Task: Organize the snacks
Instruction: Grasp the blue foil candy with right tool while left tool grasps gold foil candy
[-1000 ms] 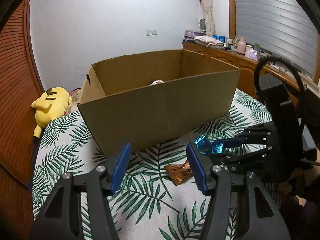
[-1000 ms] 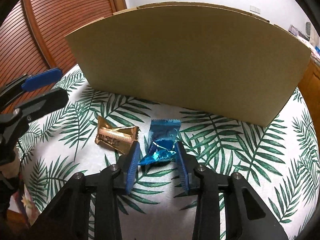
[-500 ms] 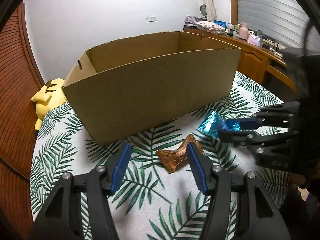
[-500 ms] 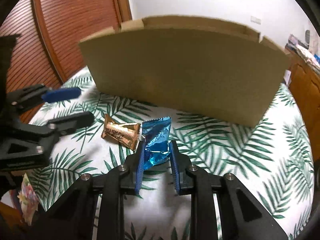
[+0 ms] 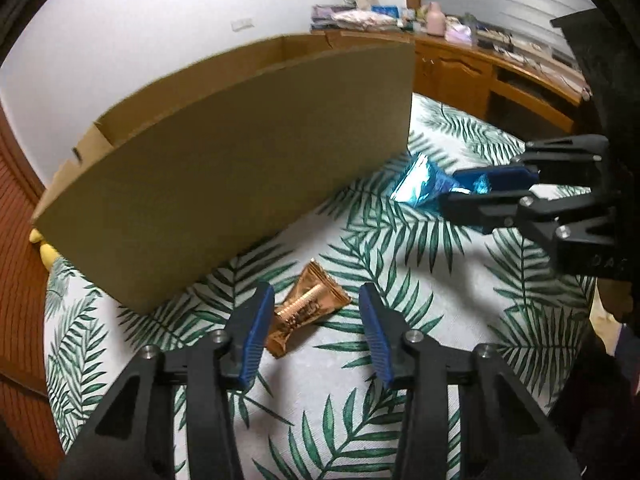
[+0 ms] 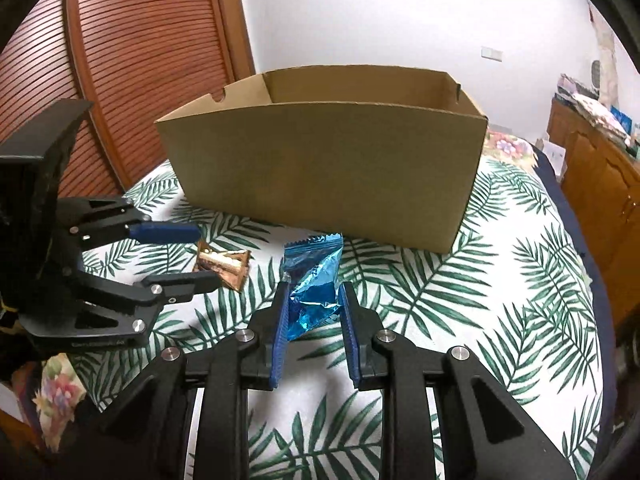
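Observation:
A copper-coloured snack wrapper (image 5: 308, 312) (image 6: 226, 264) lies on the palm-leaf bedspread (image 5: 360, 400) in front of an open cardboard box (image 5: 240, 152) (image 6: 320, 168). My left gripper (image 5: 316, 292) (image 6: 206, 256) straddles this wrapper. Its jaws are closing, with a gap still showing at the right pad. My right gripper (image 6: 314, 286) (image 5: 448, 190) is shut on a crinkled blue snack packet (image 6: 314, 268) (image 5: 420, 184). It holds the packet just above the bedspread, near the box's front wall. The inside of the box is mostly hidden.
A yellow plush toy (image 5: 44, 248) peeks out behind the box's left end. A wooden cabinet (image 5: 460, 64) with cluttered things on top runs along the right. A slatted wooden door (image 6: 140, 60) stands at the left. Floral cloth (image 6: 52, 384) lies at the bed's near left.
The right gripper closed on the blue packet and raised it off the bedspread. The left gripper came down and forward over the copper wrapper, and its jaws narrowed.

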The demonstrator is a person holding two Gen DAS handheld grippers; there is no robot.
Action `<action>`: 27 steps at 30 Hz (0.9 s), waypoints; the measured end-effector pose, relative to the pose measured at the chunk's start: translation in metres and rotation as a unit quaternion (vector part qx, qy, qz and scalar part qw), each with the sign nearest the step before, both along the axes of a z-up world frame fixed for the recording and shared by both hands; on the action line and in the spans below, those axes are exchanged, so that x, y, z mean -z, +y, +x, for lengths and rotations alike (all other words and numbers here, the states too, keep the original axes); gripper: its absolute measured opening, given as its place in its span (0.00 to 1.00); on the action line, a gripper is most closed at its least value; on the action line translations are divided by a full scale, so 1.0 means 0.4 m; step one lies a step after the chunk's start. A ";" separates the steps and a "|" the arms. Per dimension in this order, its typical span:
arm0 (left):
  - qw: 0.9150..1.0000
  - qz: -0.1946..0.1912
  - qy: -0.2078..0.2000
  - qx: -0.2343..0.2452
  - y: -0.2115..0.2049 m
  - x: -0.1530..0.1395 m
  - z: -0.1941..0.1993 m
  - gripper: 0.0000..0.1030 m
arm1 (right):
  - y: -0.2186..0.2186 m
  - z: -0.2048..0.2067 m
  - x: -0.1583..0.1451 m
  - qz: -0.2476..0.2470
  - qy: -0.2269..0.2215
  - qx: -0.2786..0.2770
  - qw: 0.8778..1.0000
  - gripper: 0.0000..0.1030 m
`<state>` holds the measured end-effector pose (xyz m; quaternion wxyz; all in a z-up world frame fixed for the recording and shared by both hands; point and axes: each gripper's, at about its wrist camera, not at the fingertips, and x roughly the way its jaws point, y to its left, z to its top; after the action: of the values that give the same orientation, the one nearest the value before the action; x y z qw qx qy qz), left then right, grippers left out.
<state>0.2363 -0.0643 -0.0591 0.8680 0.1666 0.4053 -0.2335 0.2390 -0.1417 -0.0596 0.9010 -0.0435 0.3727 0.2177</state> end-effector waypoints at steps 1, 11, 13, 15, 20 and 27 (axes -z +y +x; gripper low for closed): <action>1.000 0.006 0.006 0.001 0.001 0.006 0.008 0.42 | -0.003 -0.002 0.001 0.001 0.001 0.000 1.000 0.22; 0.999 0.028 0.034 0.011 0.000 0.041 0.011 0.45 | 0.002 -0.024 0.008 0.008 -0.001 -0.007 1.000 0.22; 0.999 0.022 0.037 0.008 0.007 0.040 0.008 0.45 | 0.005 -0.024 0.010 0.006 -0.002 -0.007 1.000 0.22; 0.999 0.016 0.037 0.002 0.015 0.041 0.008 0.45 | 0.009 -0.026 0.012 0.005 -0.001 -0.007 1.000 0.22; 0.999 0.006 0.032 -0.001 0.025 0.039 -0.006 0.27 | 0.014 -0.034 0.021 0.001 0.000 -0.007 1.000 0.22; 1.000 -0.007 0.025 -0.011 0.038 0.029 -0.023 0.21 | 0.008 -0.037 0.036 0.001 0.008 -0.003 1.000 0.22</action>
<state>0.2271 -0.0491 -0.0707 0.8611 0.1498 0.4275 -0.2309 0.2242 -0.1383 -0.0741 0.8976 -0.0418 0.3793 0.2207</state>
